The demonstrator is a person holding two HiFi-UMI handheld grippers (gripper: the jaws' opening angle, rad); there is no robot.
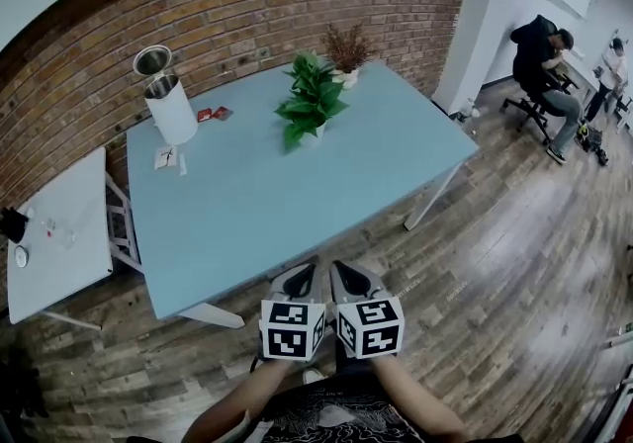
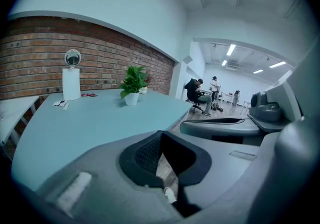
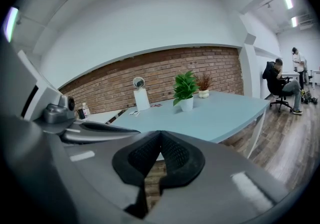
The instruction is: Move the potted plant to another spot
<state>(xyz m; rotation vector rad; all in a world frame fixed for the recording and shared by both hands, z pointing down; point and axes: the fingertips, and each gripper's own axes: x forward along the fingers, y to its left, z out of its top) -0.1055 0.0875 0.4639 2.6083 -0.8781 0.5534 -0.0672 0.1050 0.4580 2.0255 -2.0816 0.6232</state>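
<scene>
The green potted plant (image 1: 312,100) in its white pot stands upright near the far middle of the light blue table (image 1: 257,204). It also shows far ahead in the left gripper view (image 2: 133,84) and in the right gripper view (image 3: 185,90). Both grippers hang side by side off the table's near edge, far from the plant. My left gripper (image 1: 302,273) has its jaws together with nothing between them, pads meeting in its own view (image 2: 161,138). My right gripper (image 1: 348,273) is likewise shut and empty (image 3: 160,137).
A dried reddish plant (image 1: 347,53) stands behind the green one. A white cylinder with a round mirror (image 1: 168,100), small red items (image 1: 213,115) and a paper (image 1: 166,158) lie at the table's far left. A white side table (image 1: 59,233) stands left. A seated person (image 1: 542,65) is far right.
</scene>
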